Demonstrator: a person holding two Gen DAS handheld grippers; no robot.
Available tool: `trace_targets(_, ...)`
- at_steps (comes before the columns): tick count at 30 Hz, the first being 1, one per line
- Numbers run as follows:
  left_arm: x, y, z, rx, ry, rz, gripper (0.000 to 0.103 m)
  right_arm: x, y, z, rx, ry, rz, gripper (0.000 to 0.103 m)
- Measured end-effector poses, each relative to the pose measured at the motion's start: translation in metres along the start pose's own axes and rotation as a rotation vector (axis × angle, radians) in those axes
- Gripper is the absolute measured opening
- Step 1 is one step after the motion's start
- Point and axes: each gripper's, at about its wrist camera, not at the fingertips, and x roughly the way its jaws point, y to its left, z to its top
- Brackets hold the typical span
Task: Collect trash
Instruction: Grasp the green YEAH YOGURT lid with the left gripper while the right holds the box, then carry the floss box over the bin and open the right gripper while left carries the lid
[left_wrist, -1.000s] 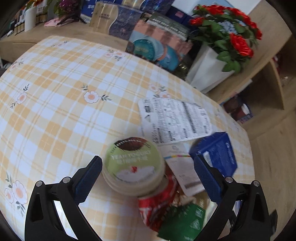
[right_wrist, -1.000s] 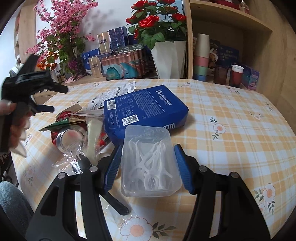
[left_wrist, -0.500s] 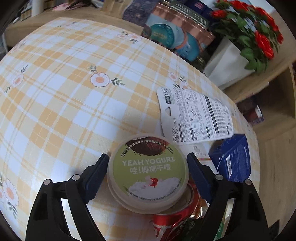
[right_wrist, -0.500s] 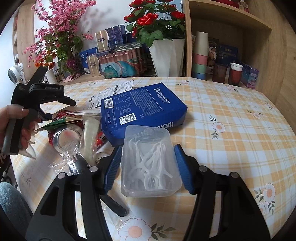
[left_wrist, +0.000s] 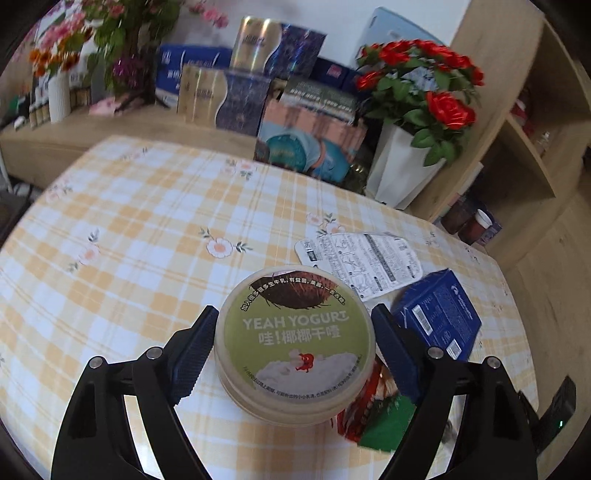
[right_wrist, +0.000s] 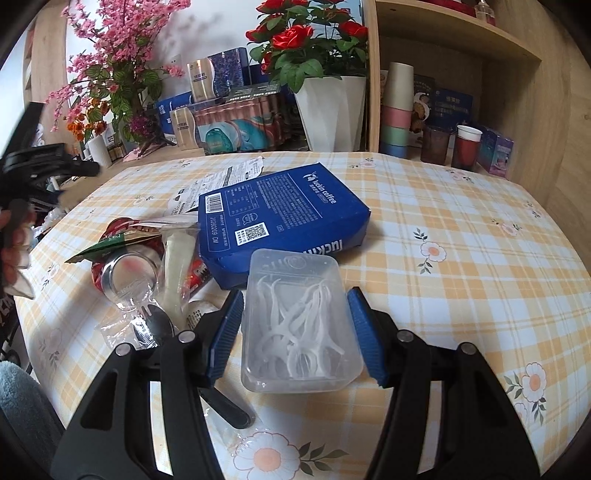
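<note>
Squarely between the blue pads of the left gripper (left_wrist: 293, 349) sits one round yogurt tub (left_wrist: 295, 341), lid up, its printed text reading upright toward the camera; both pads press its sides, so the grip is clenched on it. Just beyond the tub's far rim lies one white printed sheet (left_wrist: 364, 260), and to the right of the right pad one blue coffee box (left_wrist: 437, 321) lies flat. Below the tub, near the right finger, red and green wrappers (left_wrist: 373, 417) overlap.

On the other side, the right gripper (right_wrist: 295, 330) straddles one clear plastic floss-pick box (right_wrist: 297, 321), whose long axis runs straight ahead along the fingers. A narrow gap shows beside each pad, so the jaws stand released. Directly ahead, touching the far end of the clear box, the blue coffee box (right_wrist: 280, 218) lies with its long axis slanting ahead-right. Left of the left finger lie one crushed red can (right_wrist: 125, 273) and one wrapped black spoon (right_wrist: 153, 326).
</note>
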Motion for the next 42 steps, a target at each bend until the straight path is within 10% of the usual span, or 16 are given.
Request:
trace_targets(22,-0.165,-0.05,-0.114,0.14,-0.126,-0.177,0.082,-0.121,0.059,-0.026,0.031,-0.111,0.116,0.059)
trace_targets(42,-0.215,-0.026,-0.19,0.041,-0.095,-0.23,0.082,-0.178,0.111,-0.077,-0.042,-0.074,0.158,0.059)
